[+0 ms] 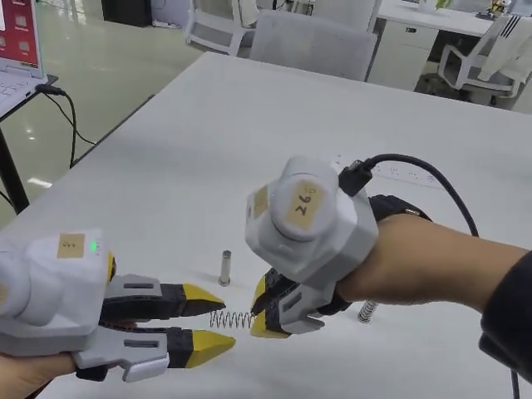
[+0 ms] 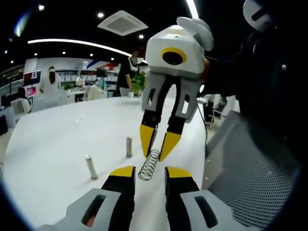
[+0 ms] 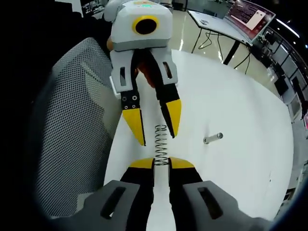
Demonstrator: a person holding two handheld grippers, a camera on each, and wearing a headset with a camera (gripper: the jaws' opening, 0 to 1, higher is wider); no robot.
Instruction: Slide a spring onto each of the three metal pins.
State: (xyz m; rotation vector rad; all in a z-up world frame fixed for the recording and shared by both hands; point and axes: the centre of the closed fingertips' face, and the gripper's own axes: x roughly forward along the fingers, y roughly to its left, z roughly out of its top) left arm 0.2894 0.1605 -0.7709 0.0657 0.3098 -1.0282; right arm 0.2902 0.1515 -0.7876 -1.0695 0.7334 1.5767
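Observation:
A thin wire spring (image 1: 232, 318) hangs level just above the white table (image 1: 208, 150). My right gripper (image 1: 264, 314) is shut on its right end. My left gripper (image 1: 212, 320) faces it from the left, open, with the spring's free end between its yellow tips. In the left gripper view the spring (image 2: 149, 164) runs from the right gripper (image 2: 157, 140) toward my own open left gripper (image 2: 150, 172). In the right gripper view my right gripper (image 3: 161, 163) pinches the spring (image 3: 161, 143). A bare metal pin (image 1: 224, 268) stands upright behind the spring. A second pin wearing a spring (image 1: 366, 312) stands by the right wrist.
A white power strip (image 1: 391, 171) lies farther back on the table, and a black cable (image 1: 432, 179) loops from the right gripper. A grey mesh chair (image 3: 77, 110) sits at the near table edge. Office chairs (image 1: 312, 41) stand at the far edge, a laptop (image 1: 18, 46) to the left.

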